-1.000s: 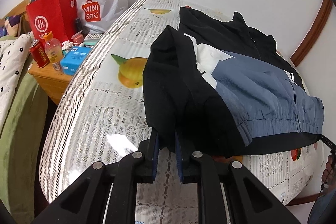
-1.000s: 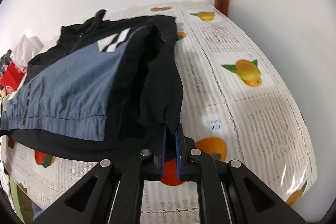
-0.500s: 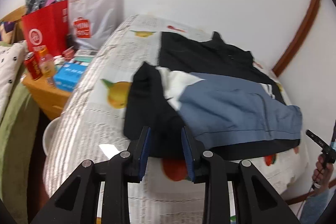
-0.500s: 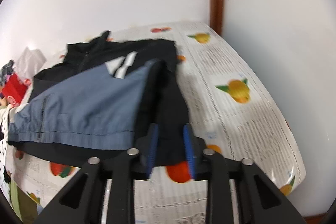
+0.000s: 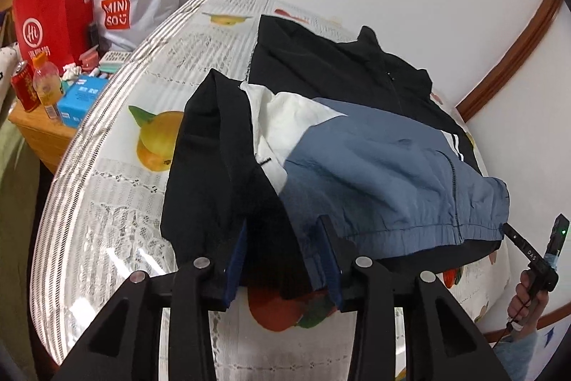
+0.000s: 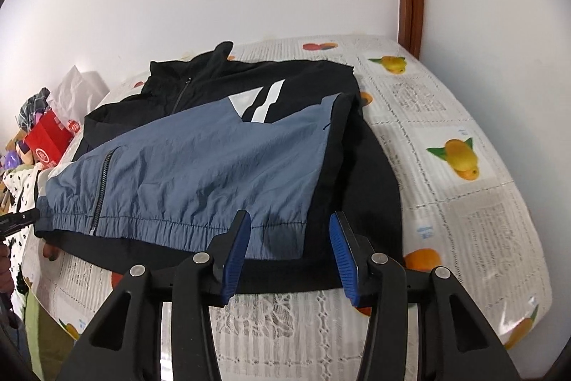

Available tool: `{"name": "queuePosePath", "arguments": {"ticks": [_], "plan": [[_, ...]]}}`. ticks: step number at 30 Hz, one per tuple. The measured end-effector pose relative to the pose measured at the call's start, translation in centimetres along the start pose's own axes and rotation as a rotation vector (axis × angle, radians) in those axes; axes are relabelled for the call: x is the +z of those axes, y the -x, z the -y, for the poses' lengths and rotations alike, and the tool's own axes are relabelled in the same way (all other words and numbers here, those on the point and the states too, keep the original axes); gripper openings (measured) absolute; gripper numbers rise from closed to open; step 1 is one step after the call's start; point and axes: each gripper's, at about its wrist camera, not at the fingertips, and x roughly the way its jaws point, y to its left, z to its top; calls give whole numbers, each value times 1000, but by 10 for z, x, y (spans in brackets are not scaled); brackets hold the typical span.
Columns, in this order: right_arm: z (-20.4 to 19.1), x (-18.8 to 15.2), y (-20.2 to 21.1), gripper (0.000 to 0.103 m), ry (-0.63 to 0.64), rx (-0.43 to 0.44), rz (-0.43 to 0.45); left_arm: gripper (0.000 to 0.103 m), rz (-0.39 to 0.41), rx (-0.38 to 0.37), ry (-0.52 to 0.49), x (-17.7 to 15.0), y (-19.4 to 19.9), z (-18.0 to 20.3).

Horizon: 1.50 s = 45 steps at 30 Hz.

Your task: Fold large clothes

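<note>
Left tongs – right tongs, just opening, empty

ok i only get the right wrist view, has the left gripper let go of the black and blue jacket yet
Observer: Yes. The left gripper has just been opening its jaws; the folded black sleeve shows in the gap, unpinched.
Operator: can you see my handle
Observer: Yes, the right hand is wrapped round it.
Operator: and off to the left
Observer: A red can, an orange drink bottle and a blue box on a wooden side table.
</note>
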Motion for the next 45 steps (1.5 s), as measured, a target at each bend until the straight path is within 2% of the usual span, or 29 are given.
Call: {"name": "queuePosePath", "arguments": {"ticks": [8, 9, 10, 11, 12, 15, 22, 27, 35, 45], "plan": [[-1, 11, -33, 46, -27, -20, -28, 36, -27, -11, 1, 11, -15, 4], [-2, 12, -36, 45, -27, -25, -25, 35, -27, -9, 1, 13, -16, 6], [-3, 13, -37, 44, -26, -29, -21, 26, -25, -9, -2, 14, -16, 7], [-5, 14, -38, 37, -23, -32, -15, 18, -24, -19, -10, 15, -14, 10], [-7, 15, -39, 24, -19, -38, -12, 17, -23, -24, -15, 15, -13, 12], [-10, 20, -31, 13, -6, -15, 18, 12, 30, -14, -71, 21, 2, 26], [-13, 56, 10, 11, -8, 42, 177, 11, 116, -45, -114, 61, 23, 43], [-10, 87, 8, 11, -37, 52, 224, 11, 137, -41, -119, 93, 10, 47], [-8, 120, -35, 11, -57, 35, 208, 11, 110, 12, -142, 130, -36, 52], [5, 121, -99, 13, -70, -7, 103, 13, 27, 57, -156, 144, -91, 52]]}}
